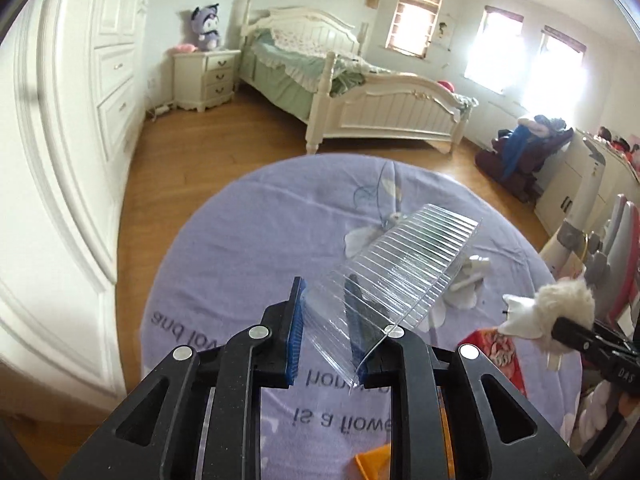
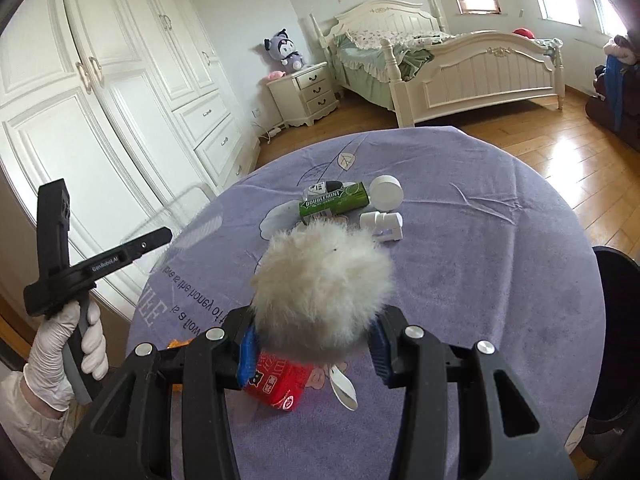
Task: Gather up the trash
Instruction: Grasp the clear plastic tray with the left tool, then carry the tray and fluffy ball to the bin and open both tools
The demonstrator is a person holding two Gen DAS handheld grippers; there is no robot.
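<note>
On the far left of the right wrist view we see a gloved hand (image 2: 66, 344) gripping the handle of the left gripper (image 1: 326, 332), and in that gripper's own view its blue-padded jaws have closed on the lower edge of a clear ribbed plastic tray (image 1: 394, 270), which slants up and to the right above the purple tablecloth (image 1: 240, 248); the tray holds nothing that we can see. Moving right, near the front edge of the table lie a red packet (image 2: 280, 390) and a white plastic spoon (image 2: 344, 388), with an orange scrap (image 1: 374, 462) at the near edge. Above them the right gripper (image 2: 314, 354) is clenched on a white fluffy ball (image 2: 322, 292), both blue pads pressed into its fur. Farther back, towards the middle of the table, a green chewing-gum box (image 2: 334, 202) lies on its side, touching a small black-and-white packet (image 2: 322, 188) behind it; whether the box is full we cannot tell. Just to its right sit a white round lid (image 2: 386, 194) and a small white plastic piece (image 2: 382, 226), close together. At the far right edge a dark round bin (image 2: 618, 320) stands beside the table, its contents hidden from us.
</note>
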